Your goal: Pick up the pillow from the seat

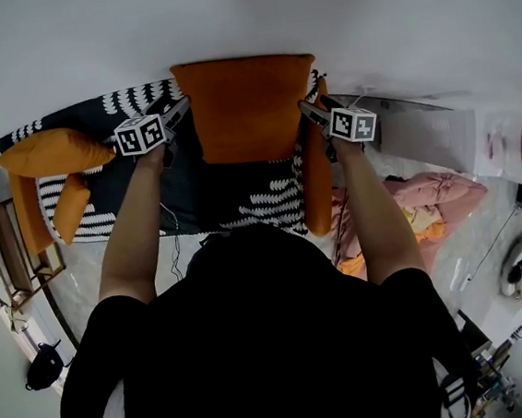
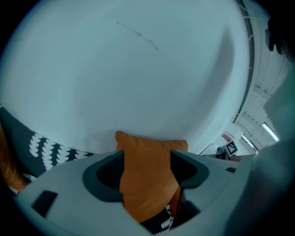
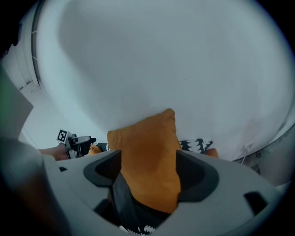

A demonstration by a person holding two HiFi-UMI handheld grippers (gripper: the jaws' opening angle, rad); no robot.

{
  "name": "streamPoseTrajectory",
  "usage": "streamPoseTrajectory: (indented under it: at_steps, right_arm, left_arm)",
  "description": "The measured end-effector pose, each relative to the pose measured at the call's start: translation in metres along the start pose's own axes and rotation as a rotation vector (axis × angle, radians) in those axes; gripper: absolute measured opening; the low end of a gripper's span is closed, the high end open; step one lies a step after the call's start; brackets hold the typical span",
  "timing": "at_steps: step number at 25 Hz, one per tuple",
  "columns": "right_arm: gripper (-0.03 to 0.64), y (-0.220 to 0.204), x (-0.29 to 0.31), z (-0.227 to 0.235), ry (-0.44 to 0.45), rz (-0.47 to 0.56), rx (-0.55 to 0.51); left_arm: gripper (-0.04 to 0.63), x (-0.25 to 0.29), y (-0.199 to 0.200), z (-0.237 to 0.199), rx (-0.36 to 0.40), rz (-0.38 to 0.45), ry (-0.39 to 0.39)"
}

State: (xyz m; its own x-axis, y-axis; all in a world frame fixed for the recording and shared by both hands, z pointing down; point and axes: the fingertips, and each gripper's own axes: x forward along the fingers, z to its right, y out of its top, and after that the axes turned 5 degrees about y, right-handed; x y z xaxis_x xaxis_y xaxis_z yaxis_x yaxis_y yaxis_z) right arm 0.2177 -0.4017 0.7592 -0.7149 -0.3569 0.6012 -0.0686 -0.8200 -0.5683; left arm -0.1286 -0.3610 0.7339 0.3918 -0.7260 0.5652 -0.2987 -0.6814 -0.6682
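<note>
An orange pillow point(image 1: 246, 108) hangs lifted over the sofa seat, in front of the white wall. My left gripper point(image 1: 181, 110) grips its left edge and my right gripper point(image 1: 311, 110) grips its right edge. In the left gripper view the pillow point(image 2: 147, 179) fills the gap of the left gripper point(image 2: 147, 168), touching both pads. The right gripper view shows the same: the pillow point(image 3: 150, 161) is pinched in the right gripper point(image 3: 148, 168). Each gripper also shows small in the other's view.
Below lies a sofa point(image 1: 242, 205) with a dark cover patterned in white. Two more orange cushions point(image 1: 51, 151) rest at its left end and an orange armrest point(image 1: 317, 188) stands at its right. Pink cloth point(image 1: 426, 195) lies right of the sofa, a wooden stand point(image 1: 6, 249) left.
</note>
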Motion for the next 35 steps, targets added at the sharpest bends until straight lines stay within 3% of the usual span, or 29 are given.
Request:
streamPoseTrajectory:
  at_steps: [17, 28, 35]
  right_arm:
    - [0.370, 0.022, 0.031, 0.009, -0.029, 0.019, 0.018]
    - [0.379, 0.028, 0.042, 0.022, -0.041, 0.054, 0.033]
    - [0.387, 0.035, 0.051, 0.030, -0.032, 0.063, 0.031]
  left_arm:
    - [0.330, 0.041, -0.009, -0.036, -0.025, -0.082, 0.005]
    - [0.341, 0.057, -0.012, -0.034, -0.007, -0.098, -0.004]
    - [0.355, 0.068, -0.012, -0.035, -0.041, -0.100, -0.006]
